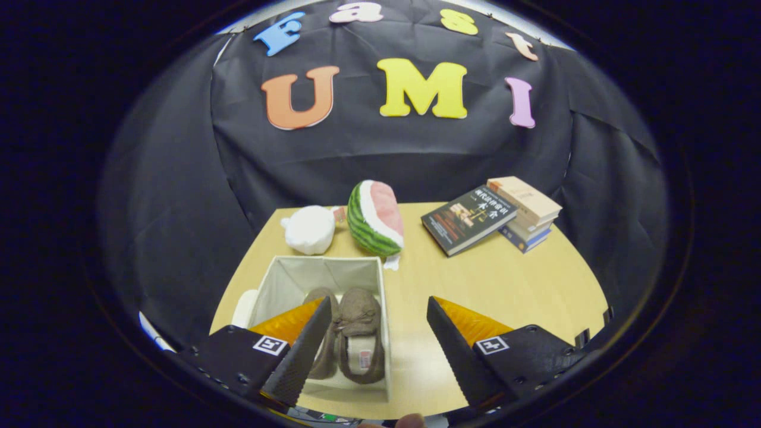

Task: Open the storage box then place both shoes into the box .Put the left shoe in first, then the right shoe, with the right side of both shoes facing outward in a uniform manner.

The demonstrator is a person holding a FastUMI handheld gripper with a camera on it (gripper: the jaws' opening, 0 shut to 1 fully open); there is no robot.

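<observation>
**Both shoes boxed, fingers free**

With its fingers spread wide and holding nothing, the gripper (pixel 377 333) hangs over the near edge of the open box (pixel 279 279). Both shoes (pixel 351 333) lie side by side inside, likely set down to match. Beyond sit a watermelon toy (pixel 374 217), a white plush (pixel 309 229) and books (pixel 493 217) on the table (pixel 505 279).

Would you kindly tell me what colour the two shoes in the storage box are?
Brown, seen in the gripper view: both shoes lie in the storage box, beside the open gripper.
</observation>
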